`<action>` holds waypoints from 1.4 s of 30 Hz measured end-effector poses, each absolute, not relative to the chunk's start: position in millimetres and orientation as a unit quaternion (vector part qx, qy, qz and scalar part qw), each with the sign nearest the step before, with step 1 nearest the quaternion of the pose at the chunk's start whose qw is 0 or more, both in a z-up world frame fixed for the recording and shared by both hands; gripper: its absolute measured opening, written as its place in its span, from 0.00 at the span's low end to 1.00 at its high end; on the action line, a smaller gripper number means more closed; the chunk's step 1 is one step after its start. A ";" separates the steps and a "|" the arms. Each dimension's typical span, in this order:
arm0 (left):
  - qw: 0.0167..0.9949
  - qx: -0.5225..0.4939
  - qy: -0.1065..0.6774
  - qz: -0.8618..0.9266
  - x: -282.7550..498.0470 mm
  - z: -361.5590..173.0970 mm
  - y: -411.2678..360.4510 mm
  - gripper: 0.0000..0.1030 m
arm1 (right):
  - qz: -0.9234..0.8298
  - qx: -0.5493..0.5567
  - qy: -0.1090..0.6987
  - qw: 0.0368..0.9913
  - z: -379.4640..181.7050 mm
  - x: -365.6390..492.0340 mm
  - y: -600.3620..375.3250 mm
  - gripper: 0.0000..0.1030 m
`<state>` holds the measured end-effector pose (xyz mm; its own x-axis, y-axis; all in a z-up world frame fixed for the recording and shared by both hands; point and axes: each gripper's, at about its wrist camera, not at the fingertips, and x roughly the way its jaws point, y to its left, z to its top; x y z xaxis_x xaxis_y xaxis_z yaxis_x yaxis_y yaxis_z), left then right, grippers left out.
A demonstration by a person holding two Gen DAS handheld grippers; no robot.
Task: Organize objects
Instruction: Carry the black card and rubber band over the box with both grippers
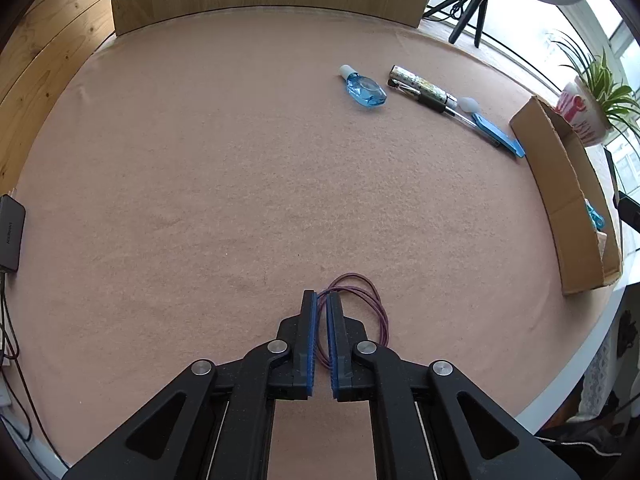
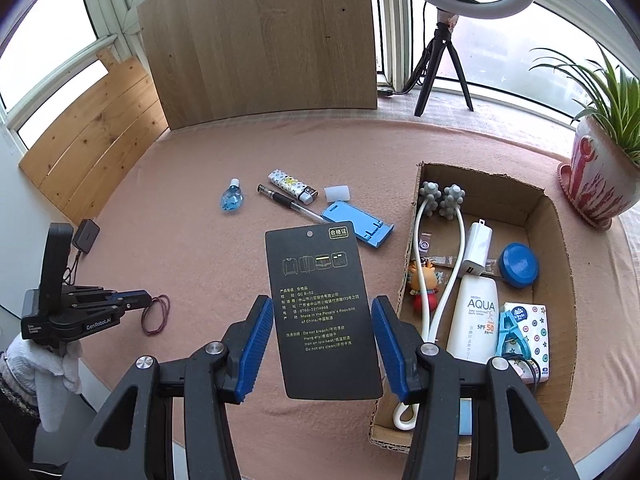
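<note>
My right gripper [image 2: 321,302] is shut on a black card tag [image 2: 320,312] with printed care text, pinching its two long edges and holding it above the pink cloth. My left gripper [image 1: 321,296] points down at a purple elastic band [image 1: 376,304]. Its jaws stand a narrow gap apart, with strands of the band running between the pads, which do not press on it. In the right wrist view the left gripper [image 2: 132,300] is at the far left beside the band [image 2: 158,314], held by a gloved hand. An open cardboard box [image 2: 556,220] lies to the right.
Loose on the cloth lie a small blue bottle [image 2: 232,200], a patterned lighter [image 2: 292,186], a pen [image 2: 288,202], a white cap [image 2: 337,193] and a blue phone stand [image 2: 356,224]. The box holds sunscreen [image 2: 476,320], a blue tin [image 2: 519,265] and more. A potted plant [image 2: 600,184] and tripod [image 2: 442,72] stand behind.
</note>
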<state>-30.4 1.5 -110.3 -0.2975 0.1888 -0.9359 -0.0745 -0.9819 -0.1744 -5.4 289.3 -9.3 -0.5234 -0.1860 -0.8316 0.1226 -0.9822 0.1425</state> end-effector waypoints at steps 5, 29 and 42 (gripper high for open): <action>0.086 -0.582 -0.033 0.808 -33.4 -116.1 10.2 0.35 | -0.871 0.480 -0.033 0.094 -7.8 -3.5 289.9 0.46; 0.219 -0.499 -0.098 0.833 -75.6 -13.8 99.7 0.03 | -0.886 0.461 -0.060 0.009 13.7 6.8 367.7 0.46; 0.333 -0.479 -0.045 0.811 -116.0 9.1 252.9 0.03 | -0.874 0.478 -0.078 -0.031 -4.4 23.6 412.8 0.46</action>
